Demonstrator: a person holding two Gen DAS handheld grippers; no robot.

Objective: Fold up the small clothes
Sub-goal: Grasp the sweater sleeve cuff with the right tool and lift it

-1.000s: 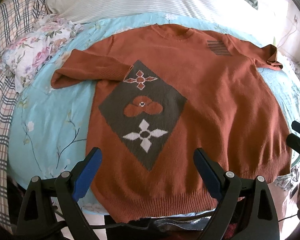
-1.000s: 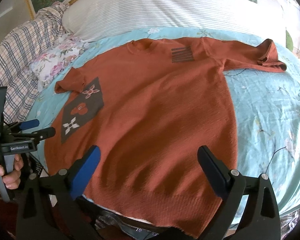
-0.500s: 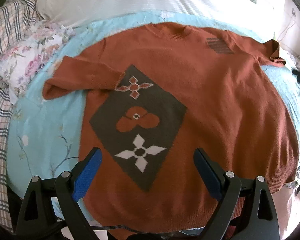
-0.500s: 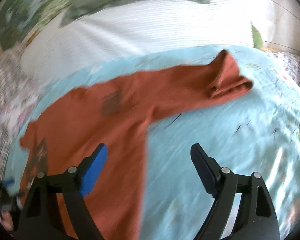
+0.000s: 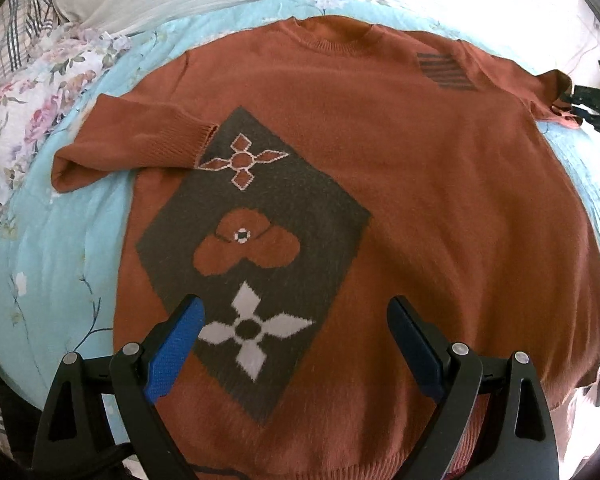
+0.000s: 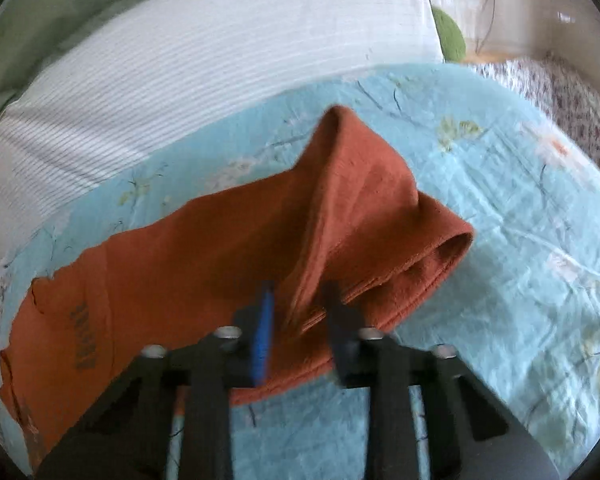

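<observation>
A rust-orange sweater [image 5: 420, 200] with a dark diamond patch of flowers lies flat, front up, on the light blue bedsheet [image 5: 72, 240]. Its left sleeve [image 5: 140, 148] is folded in across the chest. My left gripper [image 5: 294, 306] hovers open over the sweater's lower front, with the white flower between its fingers. In the right wrist view, the right sleeve [image 6: 360, 200] lies bunched near its cuff. My right gripper [image 6: 298, 292] is closing its jaws on a raised fold of that sleeve. That gripper [image 5: 588, 104] also shows at the far right edge of the left wrist view.
A white striped pillow [image 6: 180, 60] lies beyond the sweater, with a green cushion [image 6: 60, 0] behind it. A floral cloth [image 5: 32, 100] and a plaid blanket [image 5: 0, 40] are bunched at the left. Bare blue sheet [image 6: 520, 240] spreads right of the sleeve.
My right gripper swung right from the hem to the right sleeve's end and its jaws came together on the fabric. My left gripper moved in lower over the sweater, still open.
</observation>
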